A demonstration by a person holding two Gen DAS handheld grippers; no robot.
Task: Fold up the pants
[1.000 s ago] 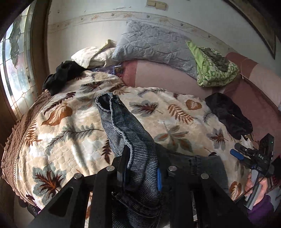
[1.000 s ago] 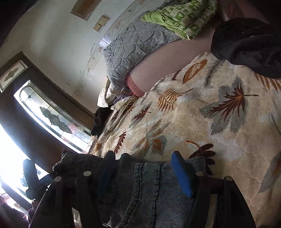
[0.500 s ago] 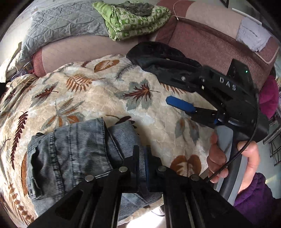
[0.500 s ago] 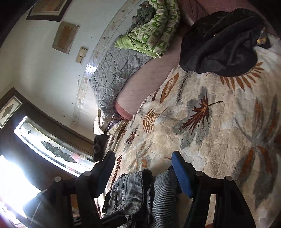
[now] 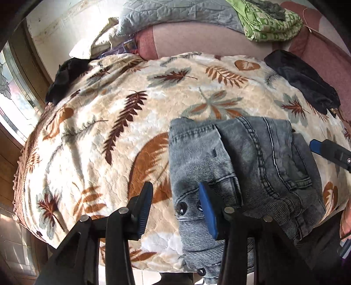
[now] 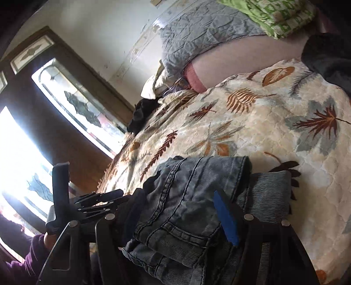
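The folded grey denim pants (image 5: 245,173) are seen at the near edge of the bed's leaf-print blanket (image 5: 122,122), beneath the spread, released fingers of the left gripper (image 5: 175,208). The right gripper (image 6: 175,210) is likewise parted above the bundle. Half a second earlier, the left fingers were clenched on the fabric.

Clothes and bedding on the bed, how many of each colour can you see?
Blue-grey jeans: 1
Black clothes: 2, one by the window, one near the sofa back
Grey quilted pillow: 1
Green patterned bundle: 1
Leaf-print blanket: 1
Total: 6
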